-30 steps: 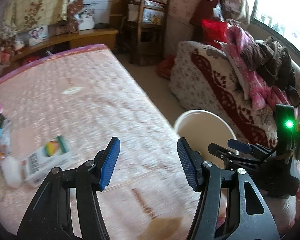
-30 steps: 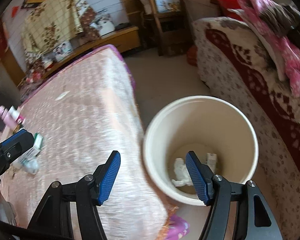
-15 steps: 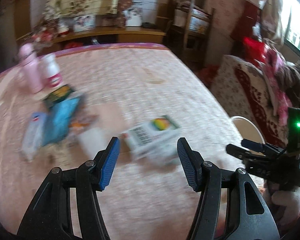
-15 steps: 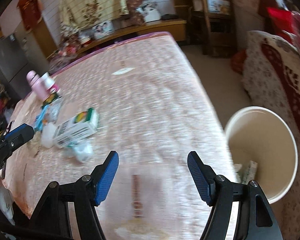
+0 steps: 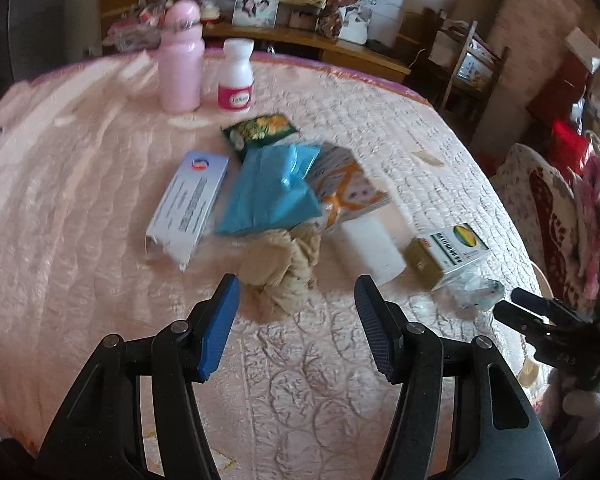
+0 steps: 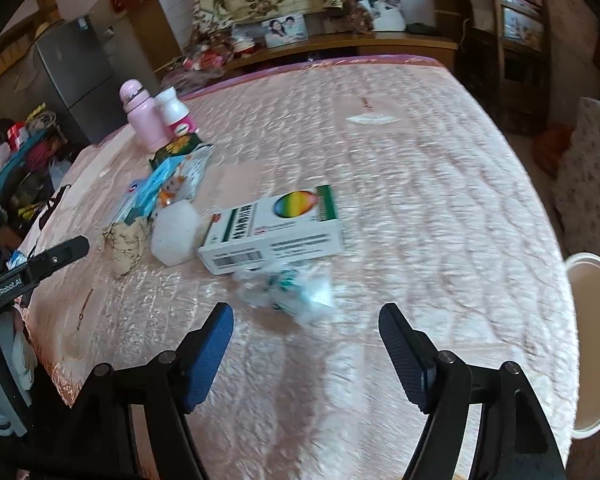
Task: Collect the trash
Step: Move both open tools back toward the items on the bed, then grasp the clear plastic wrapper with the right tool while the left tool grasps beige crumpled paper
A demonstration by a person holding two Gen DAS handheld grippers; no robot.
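Observation:
Trash lies in a pile on the pink quilted table. A crumpled beige paper wad sits just ahead of my open, empty left gripper. Behind it lie a blue packet, a white-blue box, an orange-white carton, a green snack bag and a white block. A white box with a rainbow logo and a crumpled clear wrapper lie just ahead of my open, empty right gripper. The cream bin stands on the floor at the right.
A pink bottle and a white pill bottle stand upright at the table's far side. A patterned sofa lies right of the table, a wooden shelf behind it. The left gripper also shows in the right wrist view.
Both grippers have swung left from the bin to the trash pile on the table. Both stayed open and empty.

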